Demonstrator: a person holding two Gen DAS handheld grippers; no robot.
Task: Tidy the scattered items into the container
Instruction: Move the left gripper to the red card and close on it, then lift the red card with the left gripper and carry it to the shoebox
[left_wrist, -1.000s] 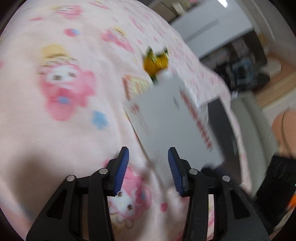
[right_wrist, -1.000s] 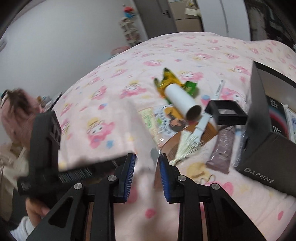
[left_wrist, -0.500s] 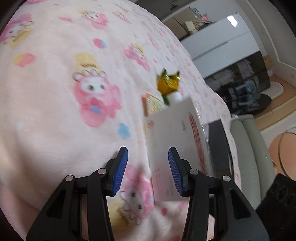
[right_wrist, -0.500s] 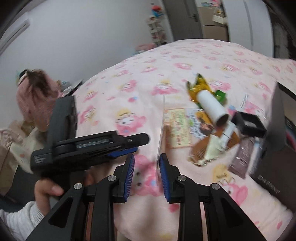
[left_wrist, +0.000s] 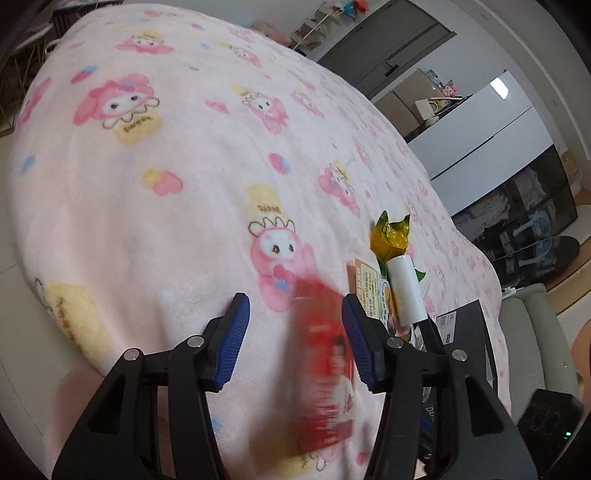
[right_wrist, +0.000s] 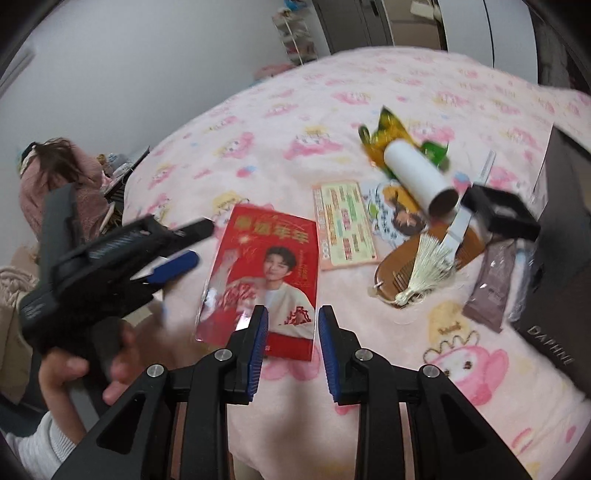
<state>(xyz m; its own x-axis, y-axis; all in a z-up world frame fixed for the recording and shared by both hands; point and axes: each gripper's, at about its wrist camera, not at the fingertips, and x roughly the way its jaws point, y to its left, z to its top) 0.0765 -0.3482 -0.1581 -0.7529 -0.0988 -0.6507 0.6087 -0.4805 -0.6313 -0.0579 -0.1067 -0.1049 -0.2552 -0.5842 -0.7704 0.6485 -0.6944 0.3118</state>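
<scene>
A red picture card (right_wrist: 273, 266) lies face up on the pink blanket (right_wrist: 369, 85). In the left wrist view the card (left_wrist: 325, 354) is a red blur between and below my left fingers. My left gripper (left_wrist: 295, 306) is opening and its pads do not touch the card. From the right wrist it shows at the left (right_wrist: 195, 243), held by a hand (right_wrist: 74, 369). My right gripper (right_wrist: 293, 314) hovers over the card's near edge, shut with nothing in it. The black box (right_wrist: 565, 258) stands at the right.
Between card and box lie a white roll (right_wrist: 417, 177), a yellow wrapper (right_wrist: 384, 133), a printed slip (right_wrist: 345, 225), a wooden comb (right_wrist: 406, 266) with a tassel, a brown sachet (right_wrist: 491, 284) and a black square frame (right_wrist: 498, 210). Someone in pink (right_wrist: 55, 177) sits beyond the bed's left edge.
The card stood on edge, white back showing, at my left gripper. The left jaws have since widened, the gripper has swung left, and the card is down with its red face up.
</scene>
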